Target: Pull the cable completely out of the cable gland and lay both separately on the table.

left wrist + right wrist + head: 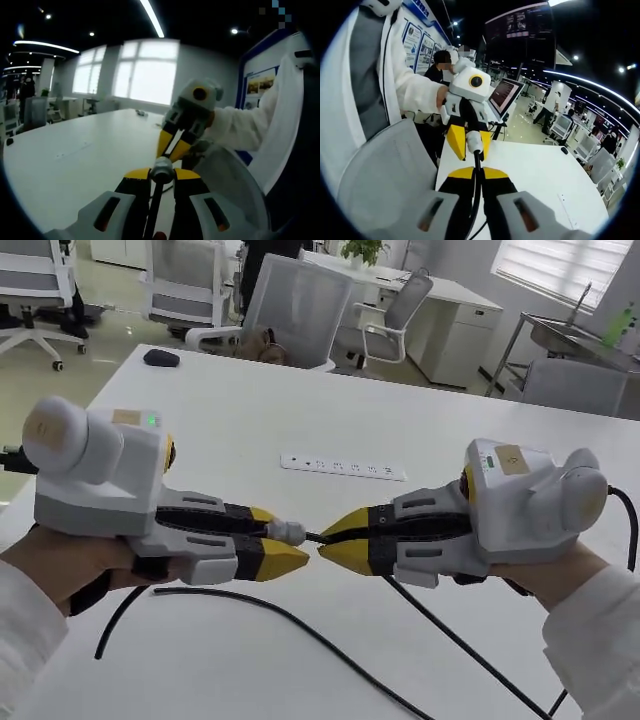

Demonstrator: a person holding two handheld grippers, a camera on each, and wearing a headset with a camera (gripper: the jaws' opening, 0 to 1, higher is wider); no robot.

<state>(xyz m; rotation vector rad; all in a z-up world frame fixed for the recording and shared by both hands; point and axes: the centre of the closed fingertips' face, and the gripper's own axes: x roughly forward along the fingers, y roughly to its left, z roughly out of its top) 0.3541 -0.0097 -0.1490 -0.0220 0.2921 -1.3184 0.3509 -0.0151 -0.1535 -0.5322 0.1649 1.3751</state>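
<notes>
The rear of the cable gland (285,531) is hidden between the fingers (272,560) of the left gripper (288,538), the cable (300,625) vanishes inside the closed fingers (350,555) of the right gripper (325,543), and its slack on the bench (300,420) is cut off by the head view's near edge.

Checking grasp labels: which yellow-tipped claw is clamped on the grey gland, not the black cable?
The left claw: the small grey plastic cable gland sits at its tips, while the right claw pinches the thin black cable.
</notes>
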